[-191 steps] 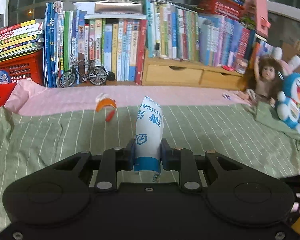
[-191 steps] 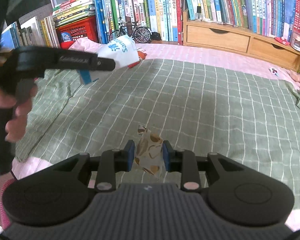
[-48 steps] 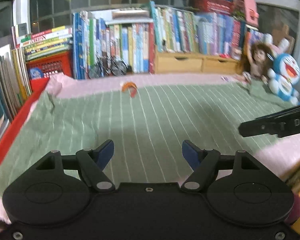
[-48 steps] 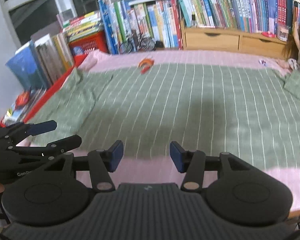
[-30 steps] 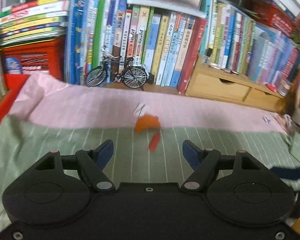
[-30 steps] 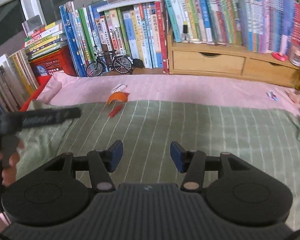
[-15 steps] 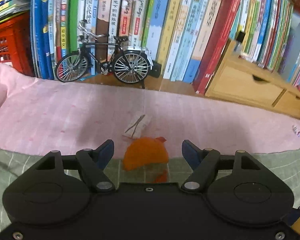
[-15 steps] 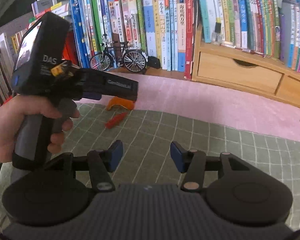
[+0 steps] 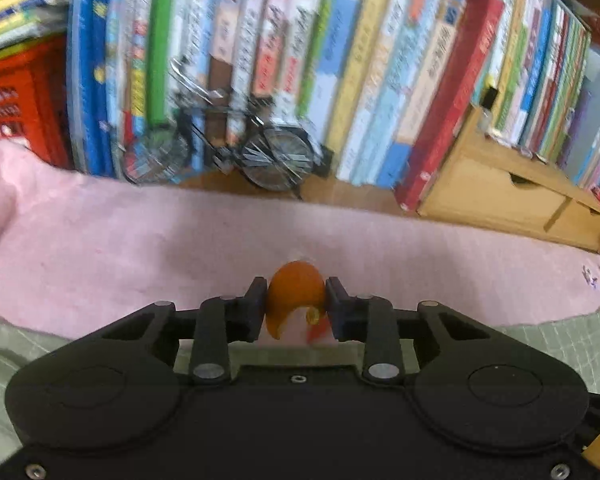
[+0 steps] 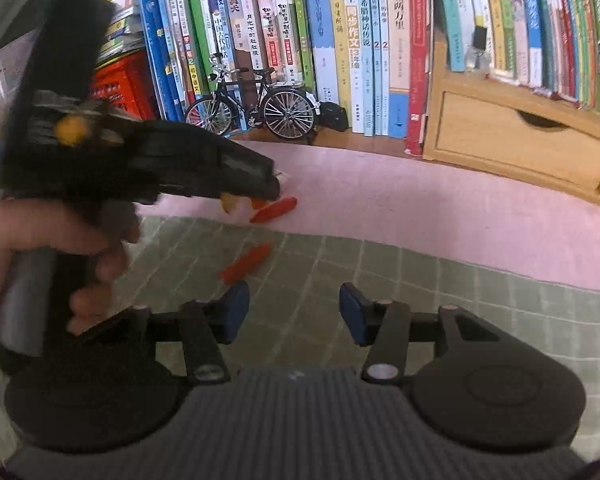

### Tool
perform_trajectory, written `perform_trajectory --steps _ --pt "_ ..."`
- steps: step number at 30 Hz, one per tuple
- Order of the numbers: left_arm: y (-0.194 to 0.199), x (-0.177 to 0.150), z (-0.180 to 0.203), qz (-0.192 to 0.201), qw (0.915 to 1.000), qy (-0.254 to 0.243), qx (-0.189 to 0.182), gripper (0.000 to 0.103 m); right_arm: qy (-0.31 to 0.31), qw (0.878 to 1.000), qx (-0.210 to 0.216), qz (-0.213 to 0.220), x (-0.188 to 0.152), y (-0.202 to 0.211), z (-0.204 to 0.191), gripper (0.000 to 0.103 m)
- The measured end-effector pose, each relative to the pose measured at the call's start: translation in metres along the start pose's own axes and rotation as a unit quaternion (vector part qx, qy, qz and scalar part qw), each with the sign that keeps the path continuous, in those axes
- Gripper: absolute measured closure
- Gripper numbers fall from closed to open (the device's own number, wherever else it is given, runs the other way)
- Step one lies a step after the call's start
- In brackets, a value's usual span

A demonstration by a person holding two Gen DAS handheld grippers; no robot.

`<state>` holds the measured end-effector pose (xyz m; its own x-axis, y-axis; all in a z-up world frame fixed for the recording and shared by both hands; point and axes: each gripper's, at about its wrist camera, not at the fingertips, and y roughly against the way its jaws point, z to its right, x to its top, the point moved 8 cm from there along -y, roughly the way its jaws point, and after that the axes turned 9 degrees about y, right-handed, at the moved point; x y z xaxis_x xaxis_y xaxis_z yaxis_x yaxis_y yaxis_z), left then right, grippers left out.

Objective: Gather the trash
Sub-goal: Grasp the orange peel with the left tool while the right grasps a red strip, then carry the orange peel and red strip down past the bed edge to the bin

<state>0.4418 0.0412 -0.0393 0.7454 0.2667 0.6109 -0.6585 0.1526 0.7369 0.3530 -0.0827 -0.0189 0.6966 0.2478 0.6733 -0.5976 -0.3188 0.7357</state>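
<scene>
My left gripper (image 9: 296, 306) is shut on a curved orange peel (image 9: 294, 294) just above the pink sheet (image 9: 100, 248). A red scrap (image 9: 316, 330) shows under the peel. In the right wrist view a hand (image 10: 40, 240) holds the left gripper (image 10: 266, 190), with the peel (image 10: 229, 202) under its tip. One red scrap (image 10: 274, 208) lies by that tip on the pink sheet. Another red scrap (image 10: 246, 264) lies on the green checked blanket (image 10: 420, 300), just ahead of my right gripper (image 10: 293, 312), which is open and holds nothing.
A model bicycle (image 10: 256, 106) stands behind the trash, in front of a row of upright books (image 10: 340, 40). A wooden drawer unit (image 10: 520, 140) is at the right and a red basket (image 10: 118, 82) at the left. A small white scrap (image 10: 283, 176) peeks out behind the left gripper's tip.
The left gripper was open before the orange peel half a second ago; now it is shut on it. Both grippers have moved closer to the books.
</scene>
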Motion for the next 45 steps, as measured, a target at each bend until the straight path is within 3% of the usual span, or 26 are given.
perform_trajectory --steps 4,10,14,23,45 --pt "0.006 0.009 -0.02 0.01 0.9999 0.005 0.012 0.075 -0.032 0.999 0.011 -0.008 0.011 -0.023 -0.006 0.063" --pt "0.011 0.01 -0.043 0.014 0.9996 0.01 0.023 0.075 -0.047 0.999 0.011 -0.01 0.017 -0.045 -0.019 0.07" --pt "0.019 0.007 -0.054 0.017 0.9994 0.007 0.029 0.075 -0.053 0.998 0.01 -0.019 0.017 -0.046 -0.023 0.091" --pt "0.057 -0.01 -0.057 0.033 0.9986 -0.012 0.041 0.075 -0.07 0.997 0.008 -0.024 0.009 -0.016 -0.022 0.091" --pt "0.209 -0.102 -0.013 0.053 0.9958 -0.072 0.024 0.075 -0.044 0.999 -0.012 0.021 -0.026 0.137 -0.048 0.091"
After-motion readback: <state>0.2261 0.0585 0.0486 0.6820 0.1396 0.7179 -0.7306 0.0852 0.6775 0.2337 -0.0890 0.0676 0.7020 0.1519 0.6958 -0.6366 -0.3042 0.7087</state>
